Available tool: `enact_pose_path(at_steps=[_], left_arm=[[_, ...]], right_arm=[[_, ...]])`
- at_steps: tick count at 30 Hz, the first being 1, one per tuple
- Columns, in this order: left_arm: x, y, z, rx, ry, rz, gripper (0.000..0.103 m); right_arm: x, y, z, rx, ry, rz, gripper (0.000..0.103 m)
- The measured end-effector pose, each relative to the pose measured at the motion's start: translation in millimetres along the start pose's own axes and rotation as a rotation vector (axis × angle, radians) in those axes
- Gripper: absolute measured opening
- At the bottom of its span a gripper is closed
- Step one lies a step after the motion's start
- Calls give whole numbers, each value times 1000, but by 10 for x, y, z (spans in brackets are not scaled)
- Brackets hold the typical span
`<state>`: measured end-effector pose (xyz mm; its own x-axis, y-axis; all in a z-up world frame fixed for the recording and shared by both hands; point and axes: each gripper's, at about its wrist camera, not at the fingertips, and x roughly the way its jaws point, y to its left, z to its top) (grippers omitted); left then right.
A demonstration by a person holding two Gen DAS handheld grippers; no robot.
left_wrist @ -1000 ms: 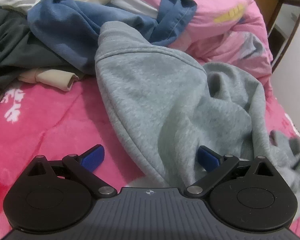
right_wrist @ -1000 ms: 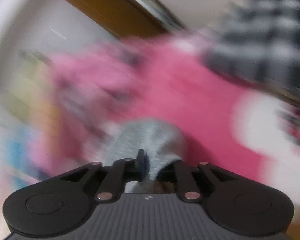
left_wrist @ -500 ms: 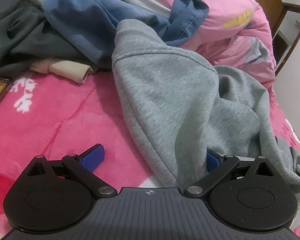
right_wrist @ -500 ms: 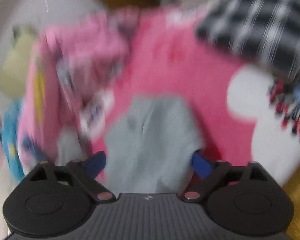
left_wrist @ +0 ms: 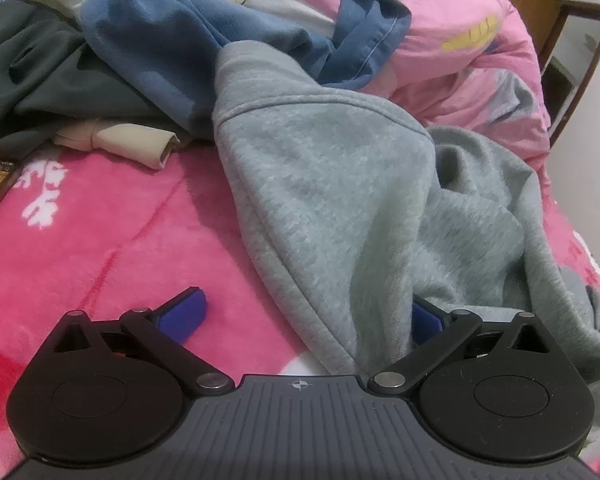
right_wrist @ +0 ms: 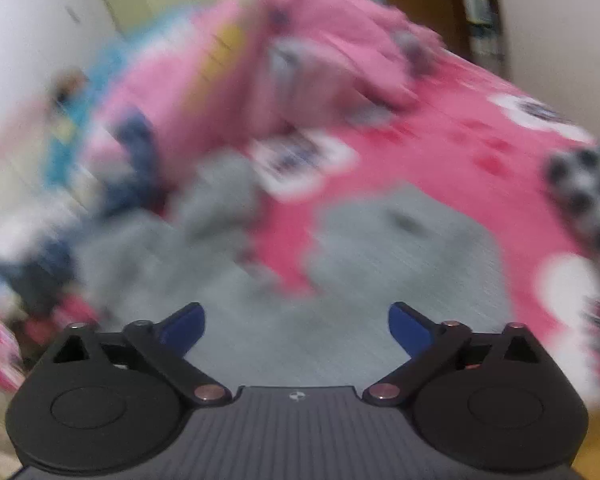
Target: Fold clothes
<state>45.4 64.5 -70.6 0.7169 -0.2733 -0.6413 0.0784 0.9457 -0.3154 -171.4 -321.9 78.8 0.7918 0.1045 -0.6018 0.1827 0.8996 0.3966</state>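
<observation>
A pink bed (left_wrist: 112, 220) is strewn with clothes; the gray sweatshirt (left_wrist: 340, 184) lies rumpled on it. Both tools, left (left_wrist: 306, 314) and right (right_wrist: 296, 326), are spread, grasping nothing (right view blurred). Its hem should be gripped squarely.

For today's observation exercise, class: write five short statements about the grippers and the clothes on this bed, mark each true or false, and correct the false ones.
1. The left gripper is open. True.
2. The right gripper is clamped on the grey sweatshirt. False: its fingers are spread and hold nothing.
3. The sweatshirt lies on a pink blanket. True.
4. The sweatshirt is neatly folded. False: it lies crumpled.
5. A blue garment lies beyond the sweatshirt. True.
</observation>
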Motion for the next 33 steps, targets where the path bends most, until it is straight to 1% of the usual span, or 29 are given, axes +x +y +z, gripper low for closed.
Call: enact_pose_path(at_steps=[2, 5, 9, 12, 13, 14, 16, 19, 20, 21, 22, 24, 27, 33], left_arm=[[-9, -8, 0, 7, 6, 5, 103], [-16, 4, 1, 4, 14, 1, 103], [-7, -4, -23, 23, 13, 1, 103], [-6, -13, -34, 41, 13, 1, 103], [-5, -11, -33, 43, 14, -1, 103], [-5, -9, -32, 45, 14, -2, 103], [0, -1, -21, 43, 16, -7, 103], [14, -1, -19, 43, 14, -10, 103], [16, -4, -22, 45, 12, -10, 103], [17, -8, -25, 48, 11, -9, 103], [17, -7, -25, 49, 10, -10, 103], [17, 0, -21, 46, 11, -16, 103], [2, 11, -15, 40, 16, -20, 103], [-63, 43, -21, 3, 22, -23, 103]], right_arm=[[259, 79, 150, 38, -25, 92, 102], [960, 149, 429, 106, 14, 125, 102], [2009, 121, 798, 194, 73, 81, 102], [2660, 43, 995, 256, 114, 14, 102], [2839, 15, 1023, 278, 137, 19, 102], [2985, -10, 1046, 302, 163, 36, 102], [3261, -18, 1059, 346, 236, 115, 102], [3543, 72, 985, 345, 329, 174, 100], [3499, 105, 973, 339, 325, 198, 90], [3371, 135, 973, 331, 301, 228, 69], [3242, 166, 972, 323, 277, 257, 58], [2984, 228, 972, 307, 227, 316, 18], [2598, 321, 970, 283, 153, 404, 13], [1826, 507, 968, 231, 3, 579, 12]])
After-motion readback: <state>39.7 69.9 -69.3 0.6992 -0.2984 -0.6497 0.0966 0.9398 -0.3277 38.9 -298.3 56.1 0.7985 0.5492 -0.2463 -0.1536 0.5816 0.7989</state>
